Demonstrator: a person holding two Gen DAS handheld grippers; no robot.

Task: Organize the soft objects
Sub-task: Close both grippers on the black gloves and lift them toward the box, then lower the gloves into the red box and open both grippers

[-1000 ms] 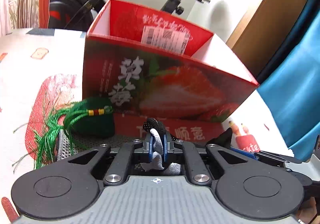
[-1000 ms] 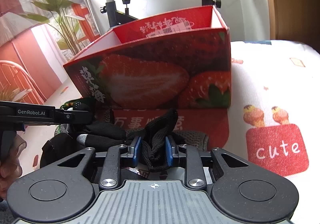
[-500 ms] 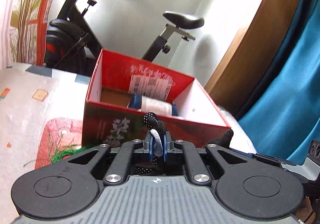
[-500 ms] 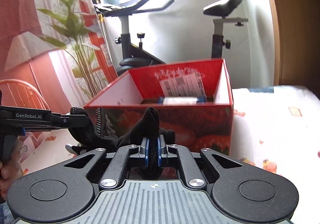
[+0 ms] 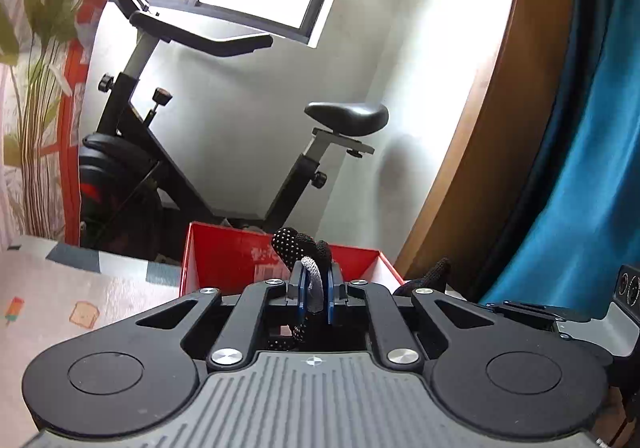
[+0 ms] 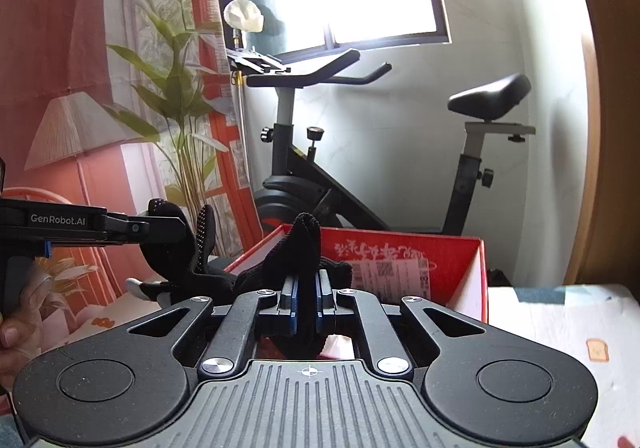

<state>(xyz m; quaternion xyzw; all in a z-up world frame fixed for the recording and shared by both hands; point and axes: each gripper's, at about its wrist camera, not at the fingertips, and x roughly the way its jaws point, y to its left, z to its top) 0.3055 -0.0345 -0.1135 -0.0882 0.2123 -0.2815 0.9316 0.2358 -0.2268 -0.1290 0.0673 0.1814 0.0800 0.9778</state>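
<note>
My left gripper (image 5: 314,288) is shut on a black knit glove (image 5: 296,244) with white grip dots and a grey band, held up in the air. My right gripper (image 6: 306,296) is shut on a fold of black glove fabric (image 6: 304,244). In the right wrist view the left gripper (image 6: 168,226) reaches in from the left, and the dotted glove (image 6: 200,244) hangs from it and runs across to my right jaws. Just beyond and below both grippers stands the open red strawberry box (image 6: 452,260), also seen in the left wrist view (image 5: 224,264).
A black exercise bike (image 6: 320,184) stands behind the box against a white wall. The table carries a patterned cloth (image 5: 60,308). A blue curtain (image 5: 580,168) hangs on the right. A person's hand (image 6: 16,328) holds the left gripper.
Both grippers have risen with the glove, so the box now sits low in both views. My right jaws closed tighter on the fabric. The green tasselled pouch has dropped out of view.
</note>
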